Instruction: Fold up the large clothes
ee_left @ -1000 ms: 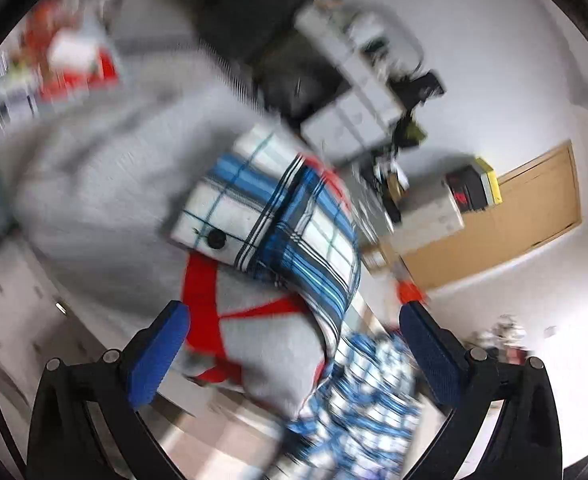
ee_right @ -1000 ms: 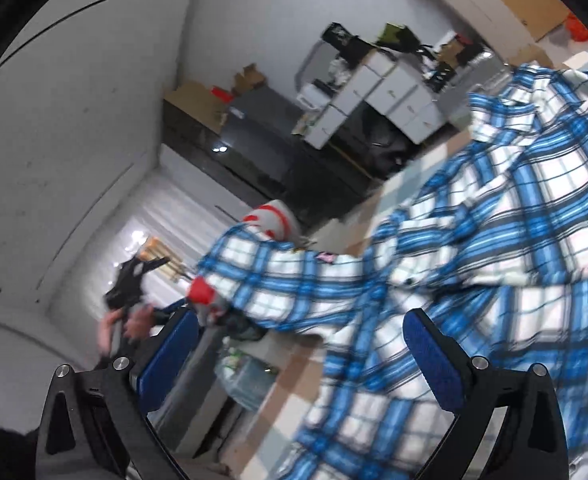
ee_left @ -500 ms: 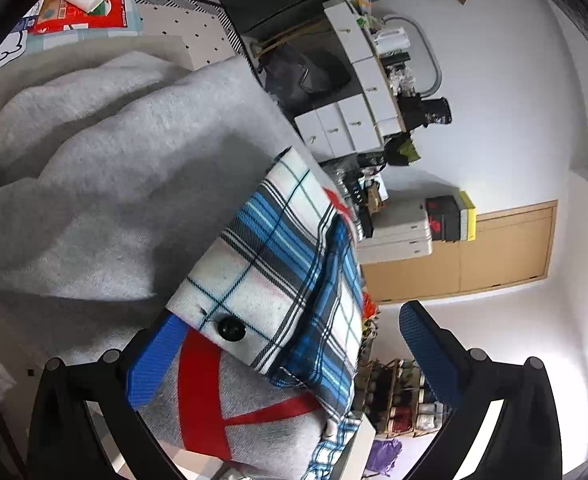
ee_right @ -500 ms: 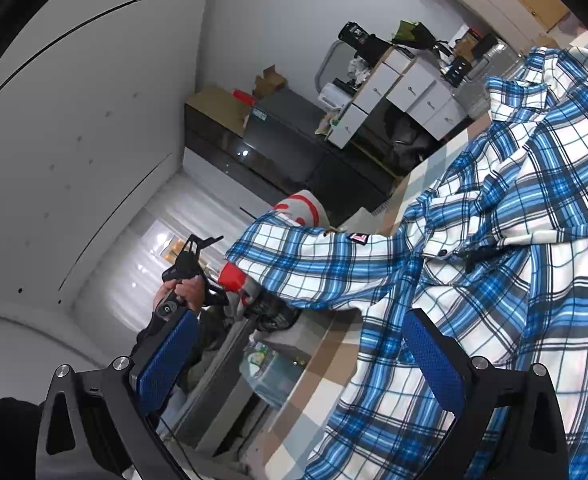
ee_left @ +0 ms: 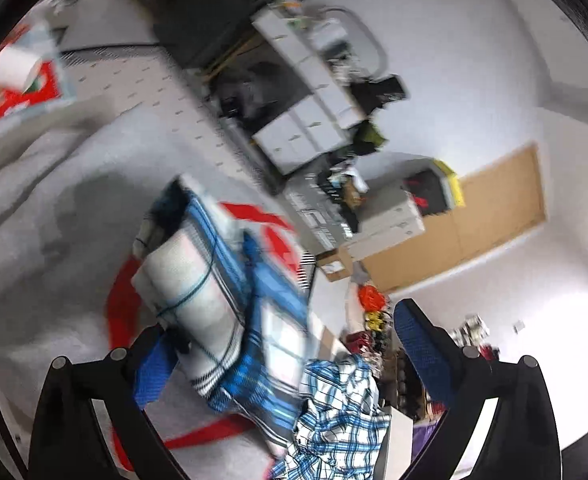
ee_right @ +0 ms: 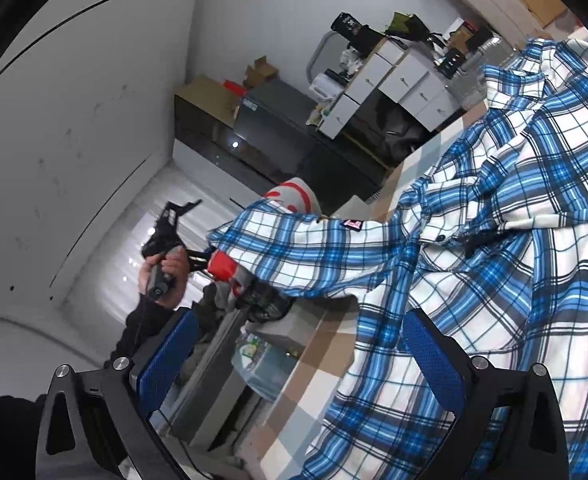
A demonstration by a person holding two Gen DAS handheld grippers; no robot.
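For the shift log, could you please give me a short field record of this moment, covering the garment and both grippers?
garment: blue plaid shirt, spread over a checked table
sleeve: cuff lies over a grey garment with red trim
left gripper: jaws open, cuff between them
right gripper: open, at the shirt's edge, holding nothing
image quality: left view blurred

No lettering can be made out: the small red patch (ee_right: 351, 224) on the plaid shirt (ee_right: 494, 216) and the label on the dark container (ee_right: 348, 26) are too small to read.
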